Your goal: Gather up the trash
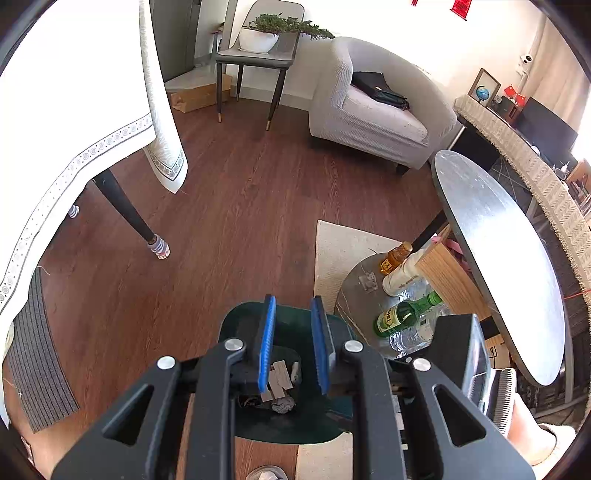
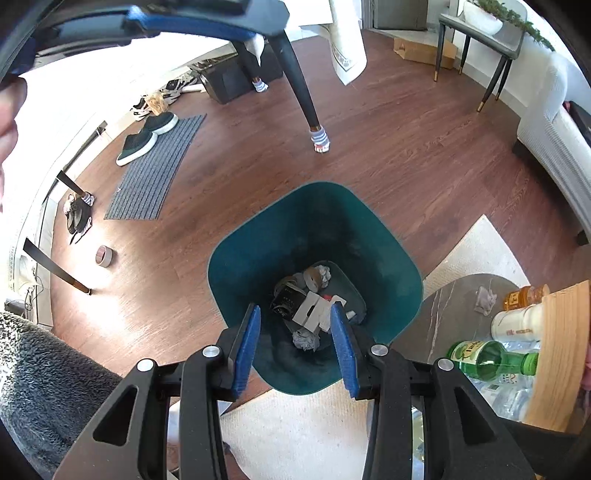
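Both grippers, left [image 1: 293, 341] and right [image 2: 295, 347], hang over a dark green bin [image 2: 388, 266] on the wood floor [image 2: 388, 147], jaws apart and nothing between them. Inside the bin lie a white carton [image 2: 312, 312], a tape roll [image 2: 313, 278] and crumpled paper balls [image 2: 306, 339]; beside it, a green bottle [image 2: 491, 360] lies on a low grey table [image 2: 443, 299].

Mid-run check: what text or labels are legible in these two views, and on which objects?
Green bottle: label letters, too distorted to read with certainty.
White bottle: reddish print, too blurred.
Amber bottle: yellow label, unreadable.
Clear plastic bottle: small label, too small.
Red wall hangings: no characters legible.
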